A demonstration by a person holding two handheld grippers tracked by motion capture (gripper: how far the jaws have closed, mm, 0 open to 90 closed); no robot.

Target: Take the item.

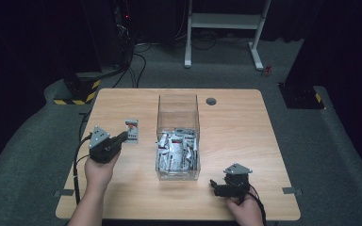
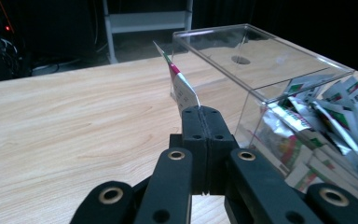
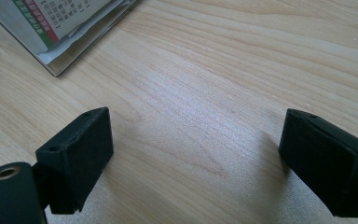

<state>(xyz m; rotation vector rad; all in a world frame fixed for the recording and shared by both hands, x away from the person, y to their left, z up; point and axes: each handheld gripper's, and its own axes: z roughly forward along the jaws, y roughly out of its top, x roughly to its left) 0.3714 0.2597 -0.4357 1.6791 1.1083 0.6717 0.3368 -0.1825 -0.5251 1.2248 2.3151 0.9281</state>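
While we hold the packet [image 2: 182,86] only by its lower edge, it could slip or swing free if we jerk the left tool [image 2: 200,116], we judge, because so little of the thin foil sits between the pads. It could also bend over and catch on the wall of the clear box [image 2: 242,51] just beside it.

Nearest to us, the right tool [image 3: 193,154] rests low over the bare counter [image 3: 205,70] with its jaws spread wide and nothing between them; a corner of the box shows ahead of it. It sits well apart from the packet, so we see no way for it to steady things from there.

Farther out on the left, the left tool has its jaws pressed fully together on the packet, which stands up above the counter, tilted, to the left of the box. Inside the box, the heap of packets [image 1: 176,150] lies at the near end, and the far end is bare.
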